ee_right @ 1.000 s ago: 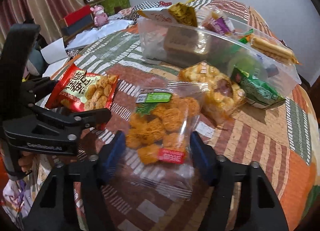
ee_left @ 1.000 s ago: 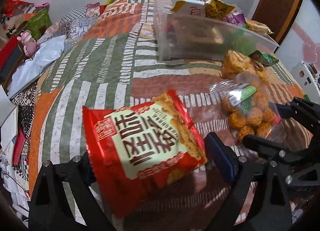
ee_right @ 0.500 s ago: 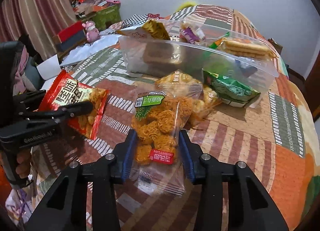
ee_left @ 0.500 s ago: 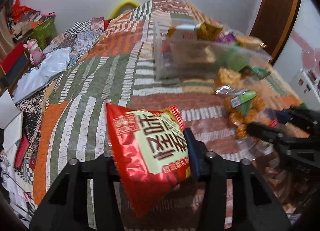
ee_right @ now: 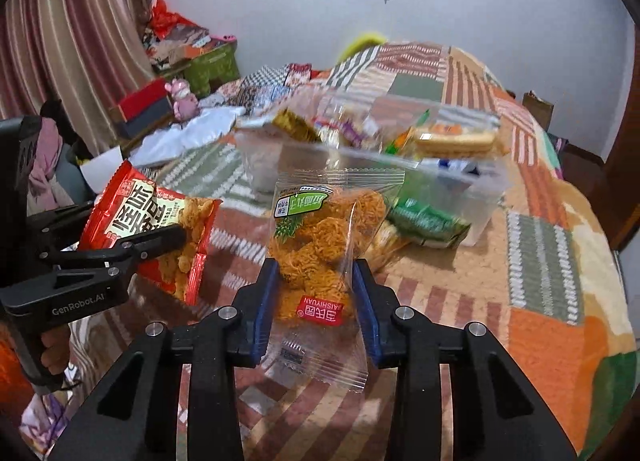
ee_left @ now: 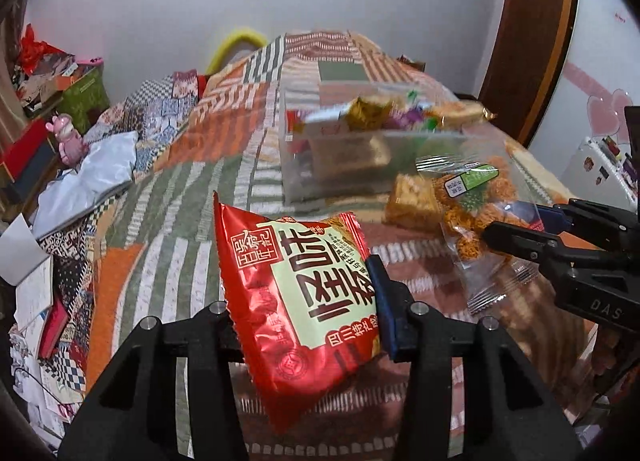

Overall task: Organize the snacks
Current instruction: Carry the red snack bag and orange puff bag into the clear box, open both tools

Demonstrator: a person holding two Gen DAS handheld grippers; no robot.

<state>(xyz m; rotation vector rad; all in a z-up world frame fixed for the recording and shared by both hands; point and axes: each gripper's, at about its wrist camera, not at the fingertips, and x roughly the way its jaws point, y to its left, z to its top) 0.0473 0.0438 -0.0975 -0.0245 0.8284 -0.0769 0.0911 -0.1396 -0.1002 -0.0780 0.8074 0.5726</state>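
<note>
Left gripper (ee_left: pixel 308 313) grips your glossy red foil snack bag (ee_left: pixel 296 297), its long axis upright; the clear plastic bin (ee_left: pixel 340 165) of snacks sits at one o'clock on the striped patchwork bedspread (ee_left: pixel 168 221). Right gripper (ee_right: pixel 314 297), jaws closing, pinches the clear pouch of orange noodle balls (ee_right: pixel 320 245); that bin (ee_right: pixel 460 189) lies at twelve, nearer this hand.
</note>
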